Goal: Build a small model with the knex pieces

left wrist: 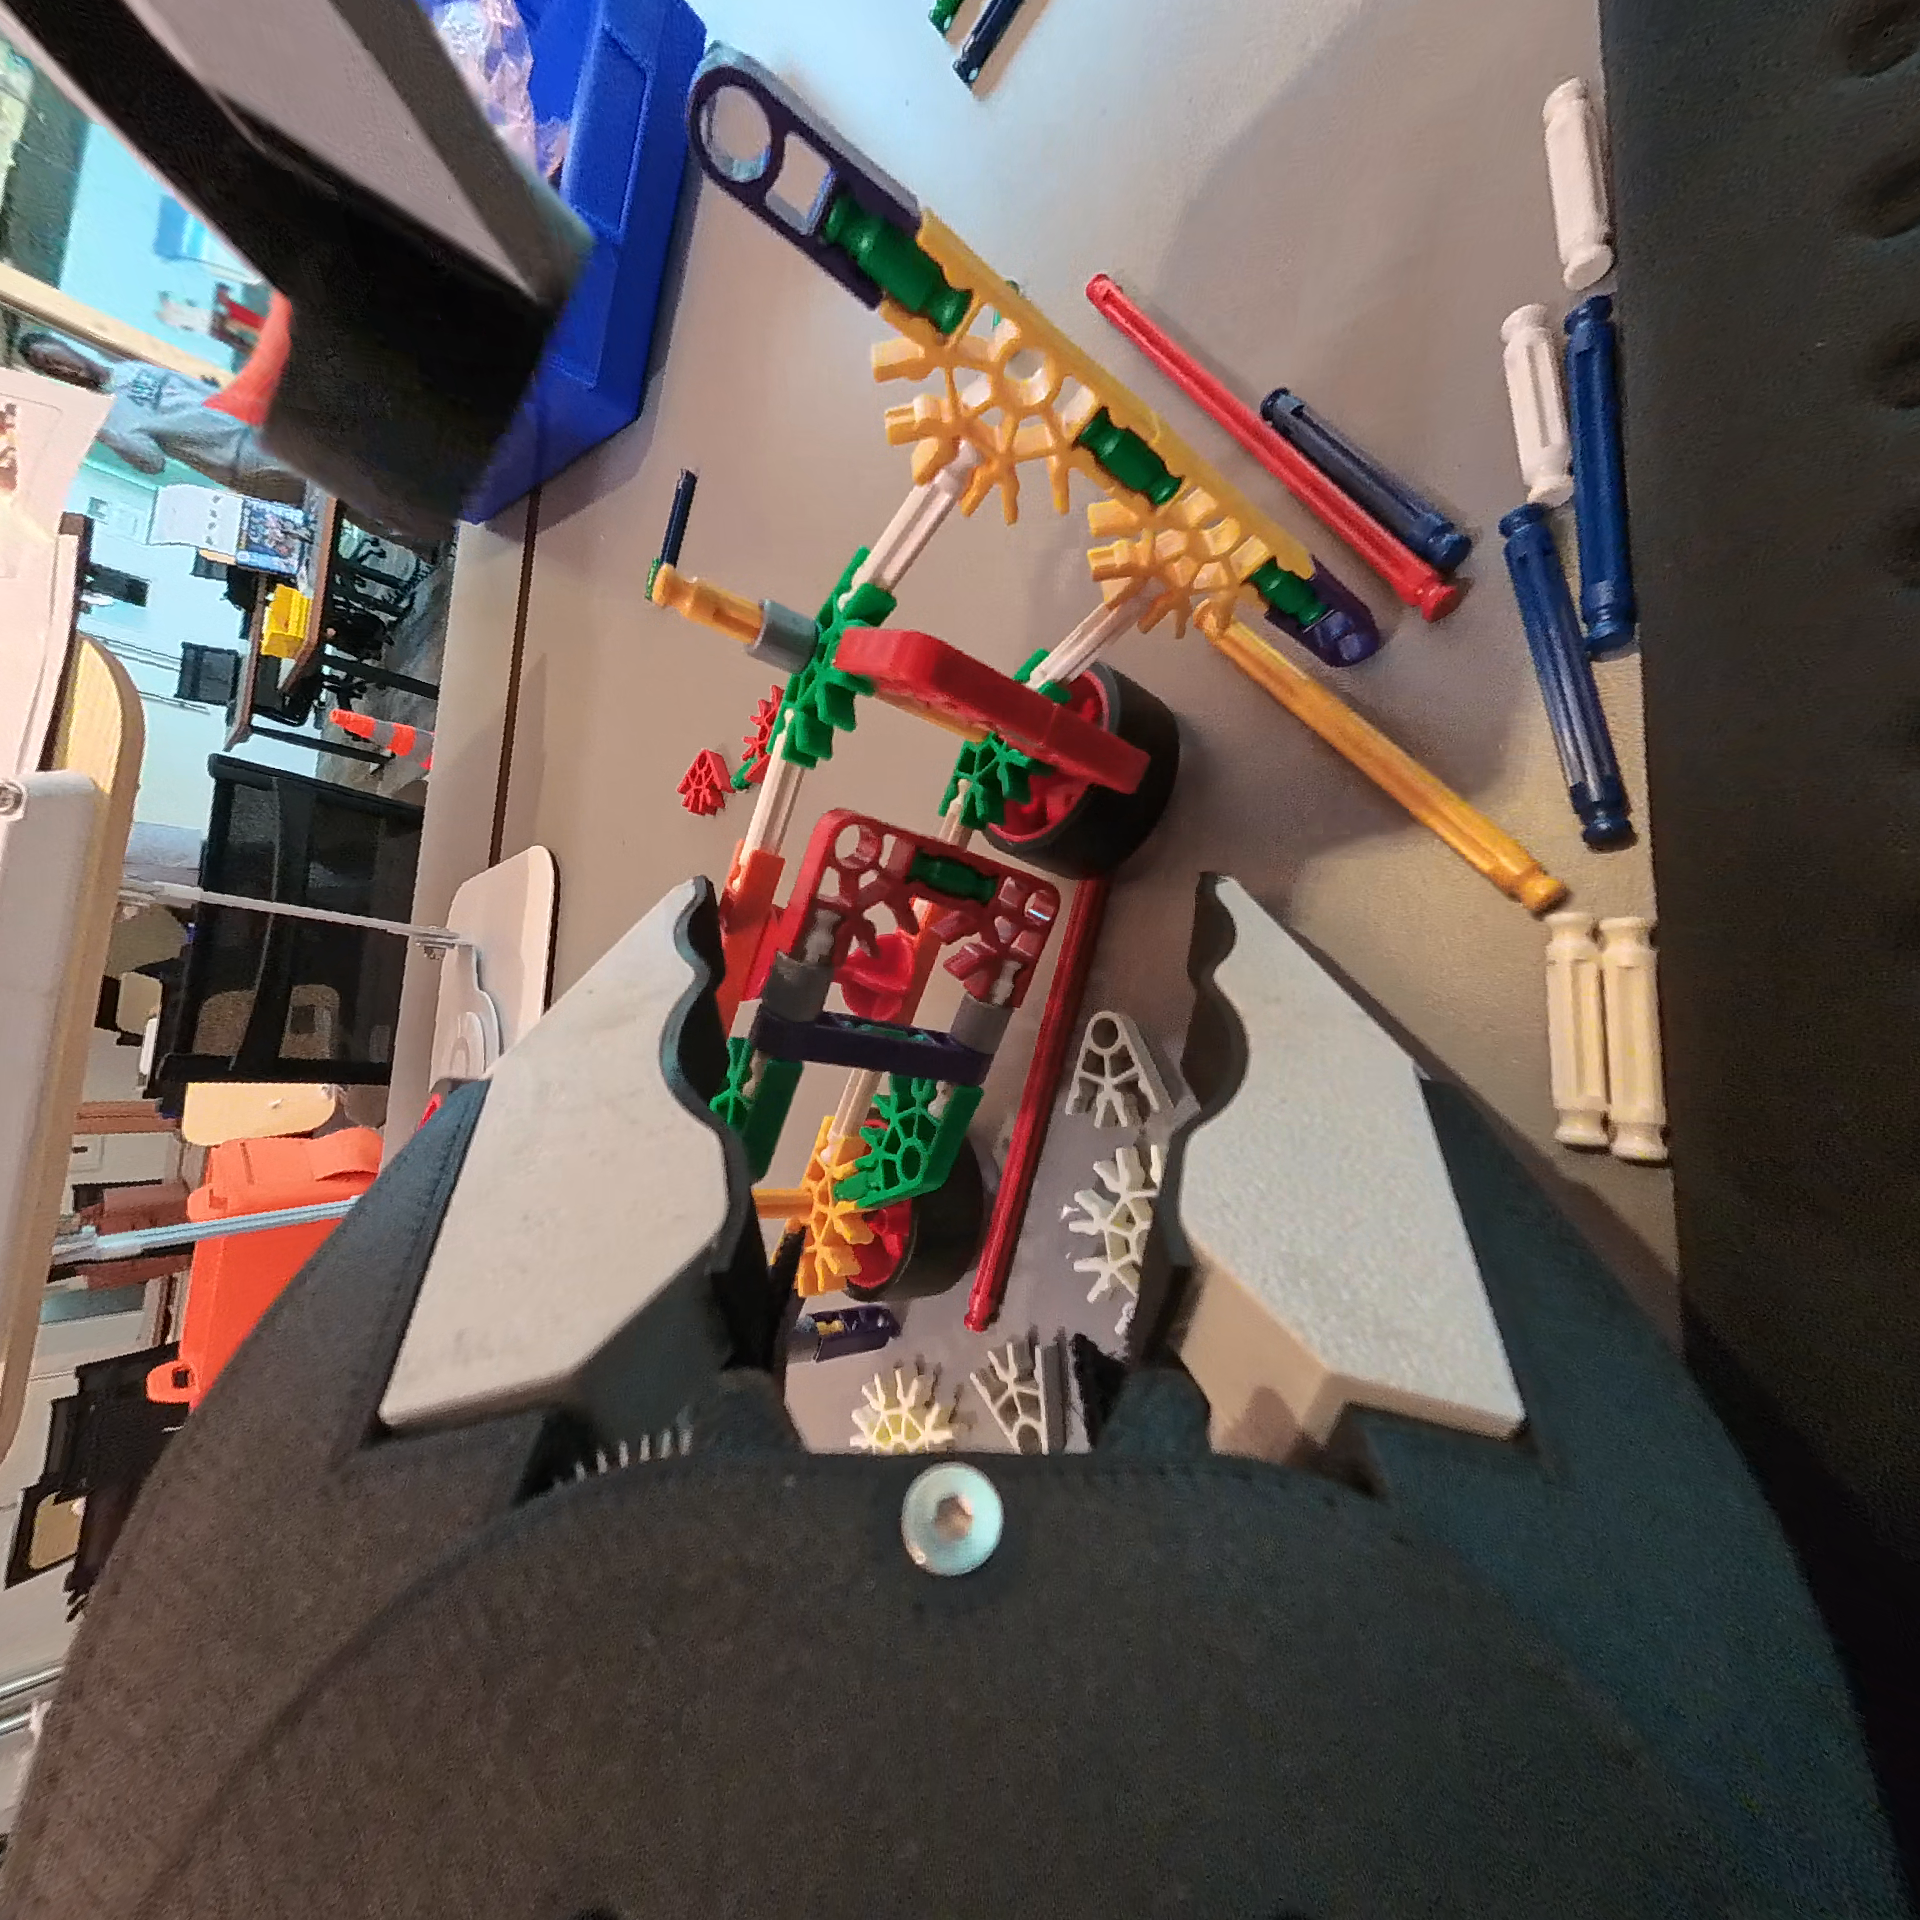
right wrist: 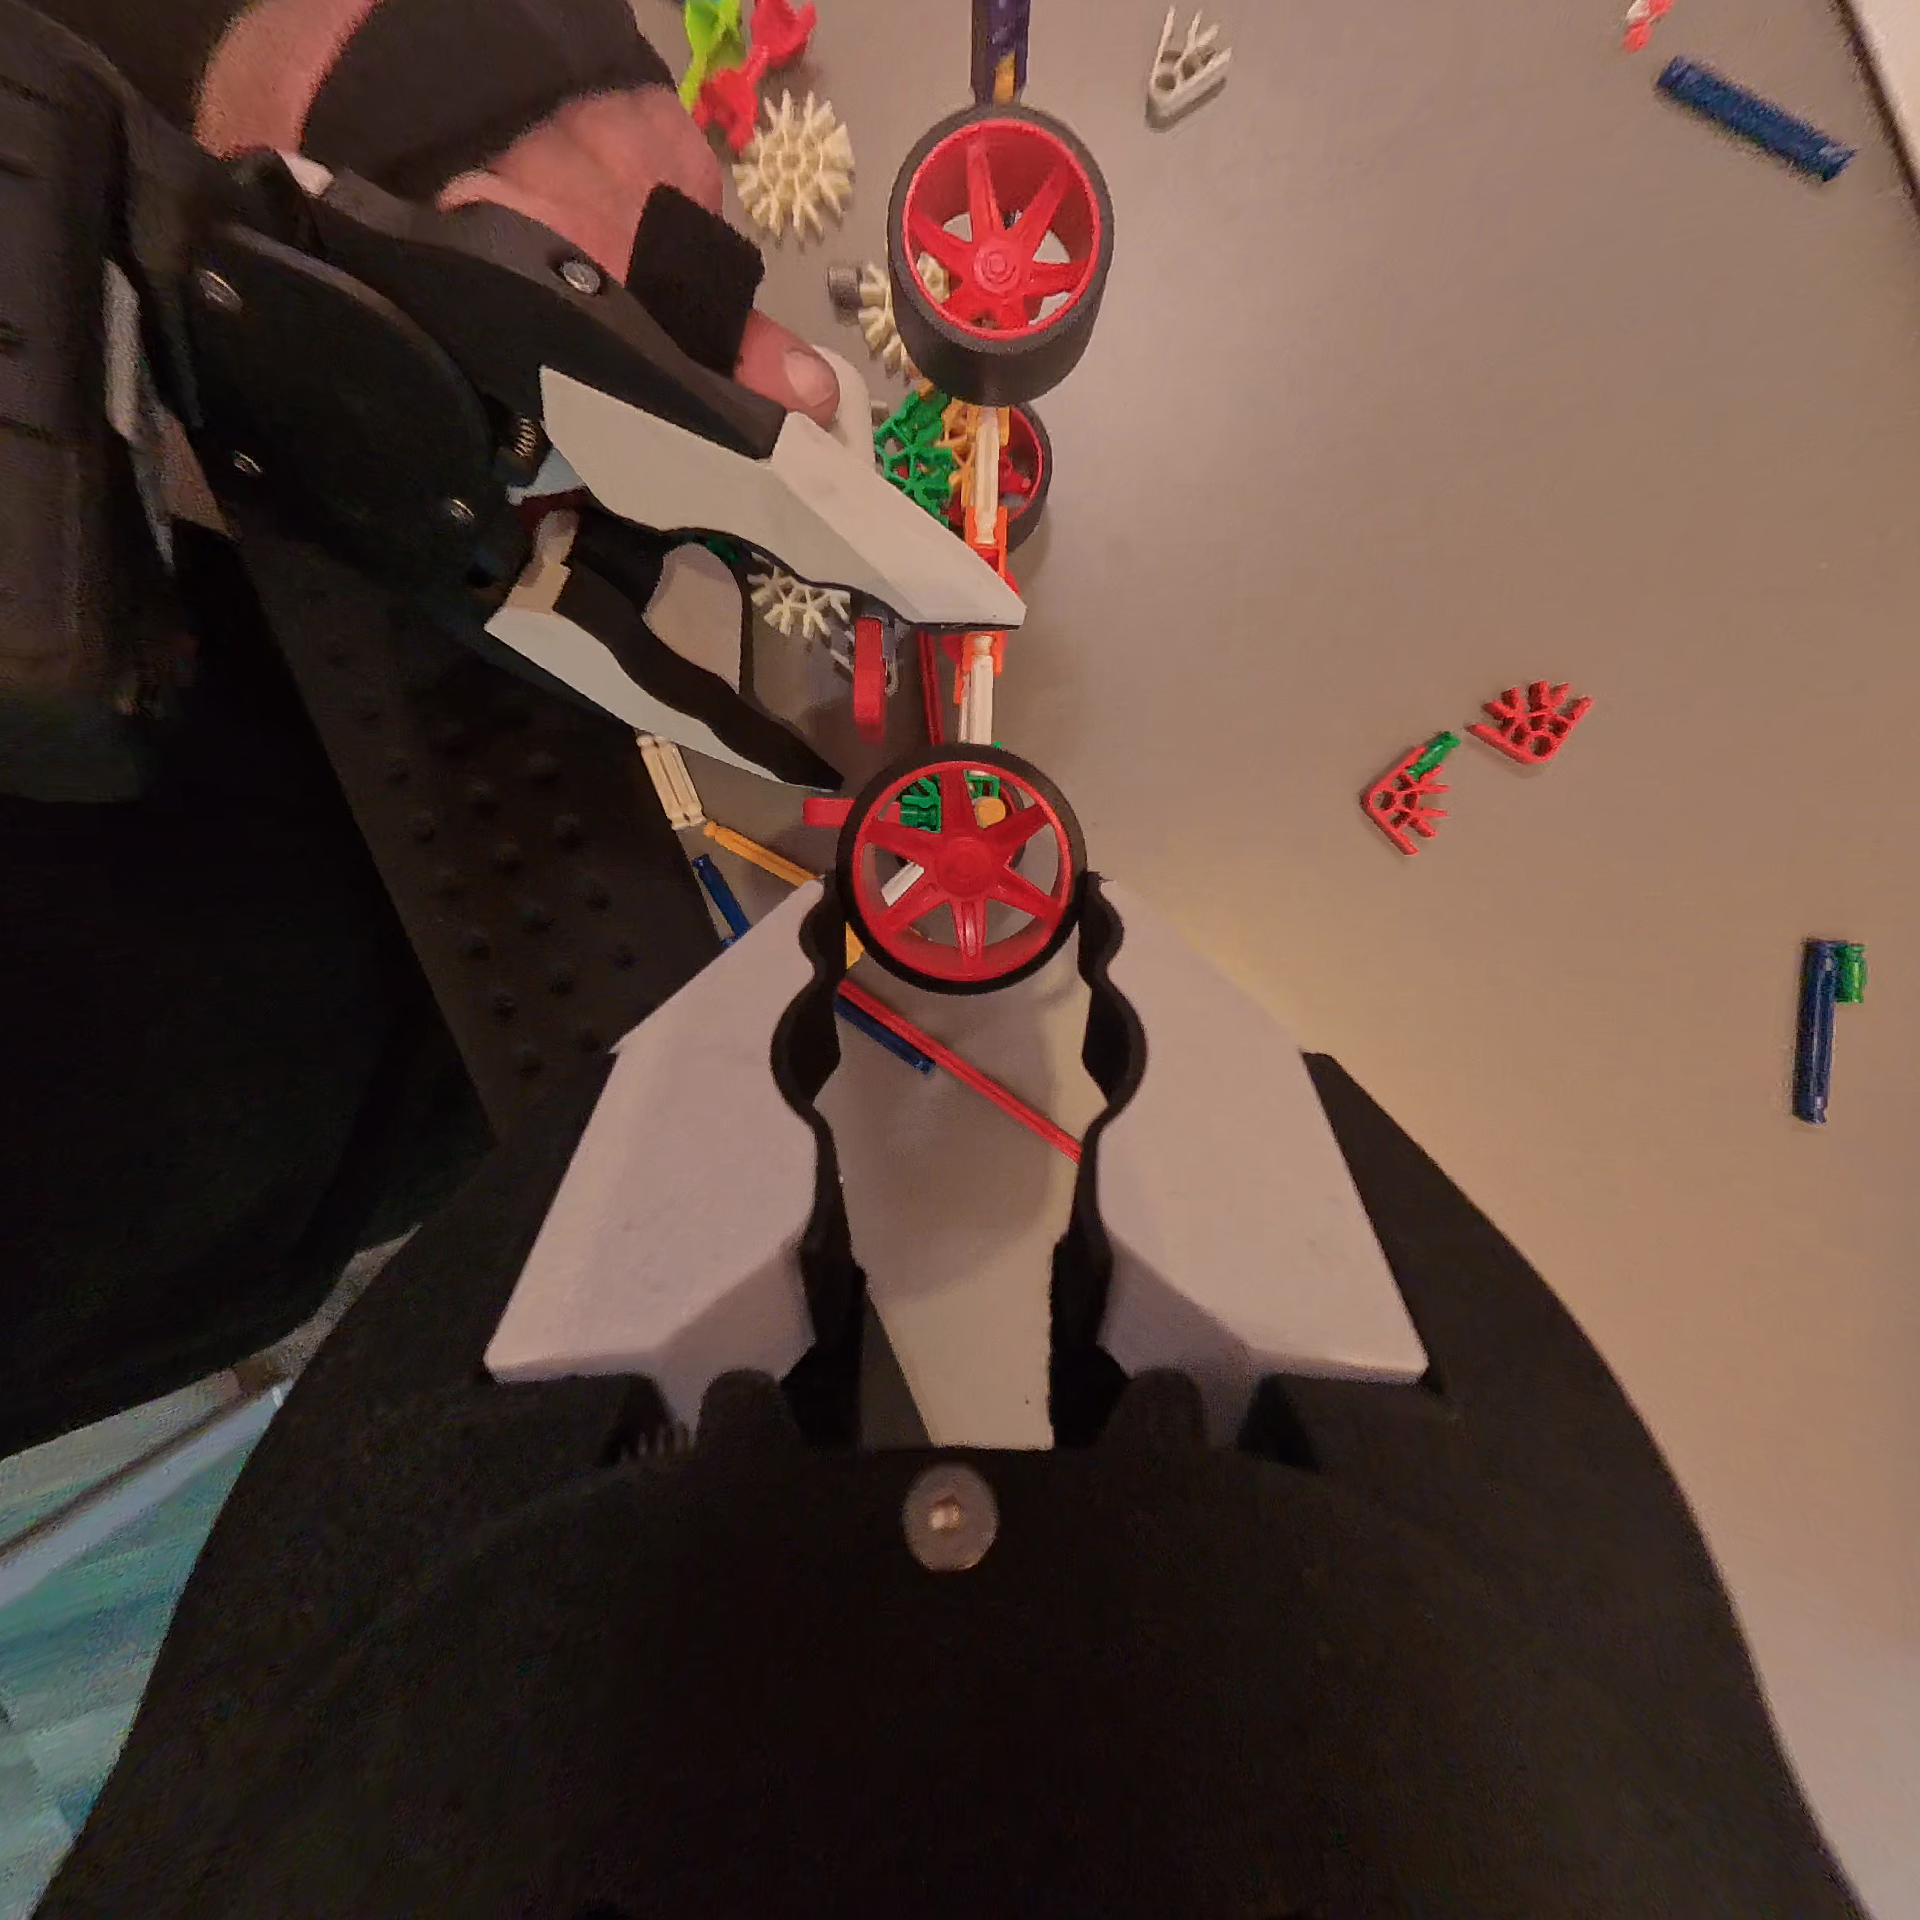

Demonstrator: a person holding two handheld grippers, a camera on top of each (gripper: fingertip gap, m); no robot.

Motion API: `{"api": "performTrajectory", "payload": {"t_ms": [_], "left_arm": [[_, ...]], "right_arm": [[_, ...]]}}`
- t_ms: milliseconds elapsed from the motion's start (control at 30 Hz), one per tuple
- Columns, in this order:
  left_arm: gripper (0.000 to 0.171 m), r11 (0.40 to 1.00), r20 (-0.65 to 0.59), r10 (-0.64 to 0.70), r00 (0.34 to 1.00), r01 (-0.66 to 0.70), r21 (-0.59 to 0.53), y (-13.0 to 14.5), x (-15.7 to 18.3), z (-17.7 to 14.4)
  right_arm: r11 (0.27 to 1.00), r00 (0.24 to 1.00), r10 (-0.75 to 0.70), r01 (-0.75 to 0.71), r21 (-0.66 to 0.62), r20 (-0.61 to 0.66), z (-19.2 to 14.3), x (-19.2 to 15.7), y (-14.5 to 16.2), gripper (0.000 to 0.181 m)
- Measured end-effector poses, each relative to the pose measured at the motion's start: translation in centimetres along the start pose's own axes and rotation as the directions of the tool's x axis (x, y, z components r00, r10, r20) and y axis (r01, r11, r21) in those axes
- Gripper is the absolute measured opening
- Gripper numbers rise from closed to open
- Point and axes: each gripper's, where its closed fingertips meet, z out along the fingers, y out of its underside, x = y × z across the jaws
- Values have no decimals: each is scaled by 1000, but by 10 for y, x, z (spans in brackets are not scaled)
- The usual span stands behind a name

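Note:
A toy car model (left wrist: pixel 935 914) of coloured plastic rods and connectors lies on the grey table (left wrist: pixel 1299 156). It has red-spoked wheels with black tyres (left wrist: pixel 1081 769). My left gripper (left wrist: pixel 951 899) is open and straddles the near end of the model. Its left finger (left wrist: pixel 582 1143) touches the orange side piece; the right finger stands clear. In the right wrist view the left gripper (right wrist: pixel 925 694) reaches in from the left, held by a hand (right wrist: pixel 665 156). My right gripper (right wrist: pixel 956 899) is shut on a red-spoked wheel (right wrist: pixel 961 873) at the model's near end. A second wheel (right wrist: pixel 997 249) sits farther off.
Loose blue rods (left wrist: pixel 1558 665), white rods (left wrist: pixel 1605 1029), a red rod (left wrist: pixel 1268 447) and white connectors (left wrist: pixel 1117 1216) lie around the model. A blue bin (left wrist: pixel 613 260) stands at the back left. Red connectors (right wrist: pixel 1532 722) and a blue rod (right wrist: pixel 1818 1039) lie to the right. A black dotted mat (right wrist: pixel 468 831) borders the table. There is about 9 cm between the tips of the two grippers. The blue rod (right wrist: pixel 1818 1039) is about 25 cm from both grippers' fingertips.

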Motion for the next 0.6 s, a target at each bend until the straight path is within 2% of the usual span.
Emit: {"api": "performTrajectory", "payload": {"t_ms": [133,300,600], "left_arm": [[88,1000,11,0,1000,0,6,1,2,-1],[88,1000,17,0,1000,0,13,1,2,-1],[87,1000,13,-7,1000,6,30,-1,2,-1]], "right_arm": [[997,999,-33,31,-78,-24,18,-1,-1,42],[991,998,-30,23,-129,-51,25,3,1,42],[983,998,46,-39,-180,35,28,3,5,41]]}}
